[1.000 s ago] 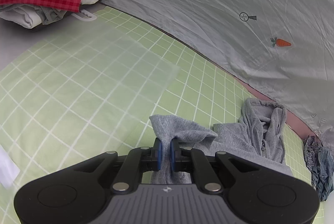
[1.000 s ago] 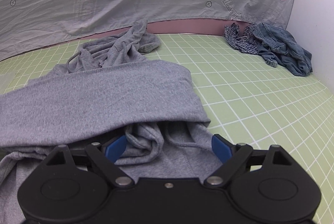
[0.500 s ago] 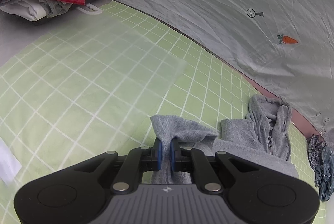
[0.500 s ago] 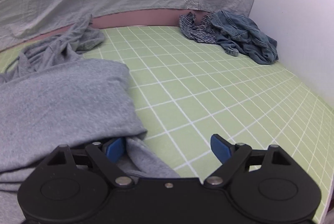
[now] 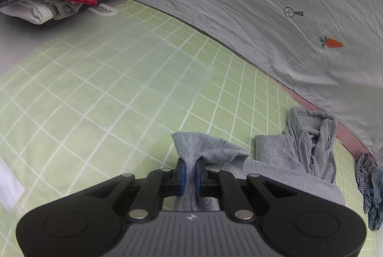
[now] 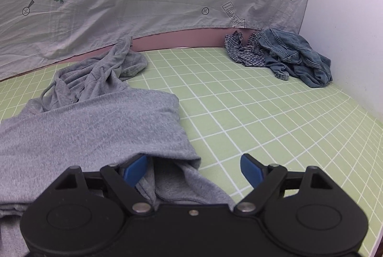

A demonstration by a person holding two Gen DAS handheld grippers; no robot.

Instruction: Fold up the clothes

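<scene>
Left tool (image 5: pixel 190 173) pinched tight on a bunched fold of the grey hoodie (image 5: pixel 282 156), cloth trailing off to its right. Right tool (image 6: pixel 194 168) spread wide, holding nothing; hoodie (image 6: pixel 95 127) edge lies against its left finger (image 6: pixel 134 169). Denim heap (image 6: pixel 294 56) far ahead-right.

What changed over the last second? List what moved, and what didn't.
The right tongs swung right off the grey hoodie toward bare green sheet, then part-way back; they stay open, now over the hoodie's edge. The left tongs stayed shut on a hoodie fold. The denim pile lies unmoved.
</scene>
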